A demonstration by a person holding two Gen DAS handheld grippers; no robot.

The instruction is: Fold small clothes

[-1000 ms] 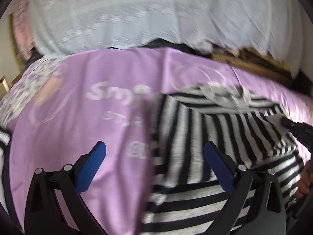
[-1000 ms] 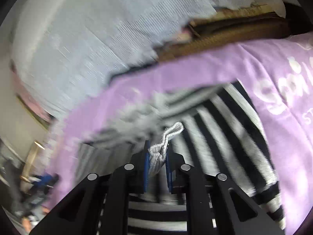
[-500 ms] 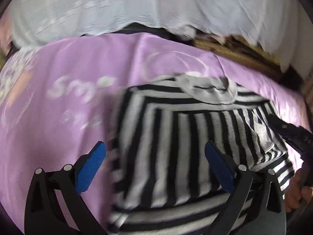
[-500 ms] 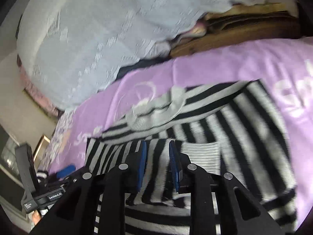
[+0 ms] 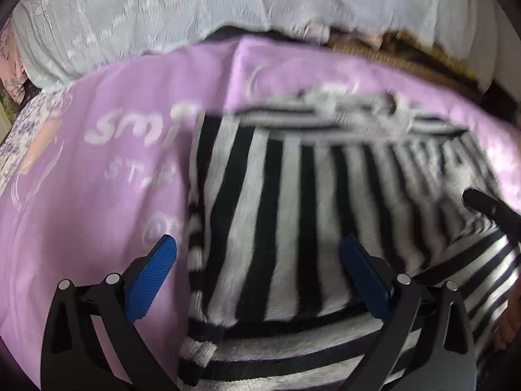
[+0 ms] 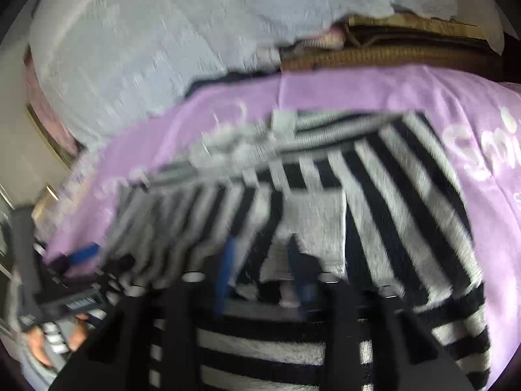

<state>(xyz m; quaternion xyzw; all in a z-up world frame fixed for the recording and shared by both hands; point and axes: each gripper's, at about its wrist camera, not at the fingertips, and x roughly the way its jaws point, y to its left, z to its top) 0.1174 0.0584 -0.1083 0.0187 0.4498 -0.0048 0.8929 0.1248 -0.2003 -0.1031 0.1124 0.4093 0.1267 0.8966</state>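
A black-and-white striped sweater (image 5: 293,202) lies on a purple blanket (image 5: 97,195), collar at the far side, sleeves folded in over the body. My left gripper (image 5: 257,270) is open and empty, low over the sweater's near left part. The right gripper's tip (image 5: 482,205) shows at the right edge. In the right wrist view the sweater (image 6: 374,195) has its grey cuff (image 6: 312,228) lying just ahead of my right gripper (image 6: 260,260), which is open with nothing between its blurred blue pads. The left gripper (image 6: 81,254) shows at the left.
A pale grey-white quilt (image 5: 195,16) is bunched along the far side of the bed, with a brown woven edge (image 6: 390,55) beside it. The purple blanket (image 6: 358,91) carries white lettering. A floral cloth (image 5: 19,137) lies at the far left.
My right gripper has let go of the grey cuff, opened, and drawn back. The sleeve now lies on the sweater. My left gripper swung right over the sweater and moved closer, staying open.
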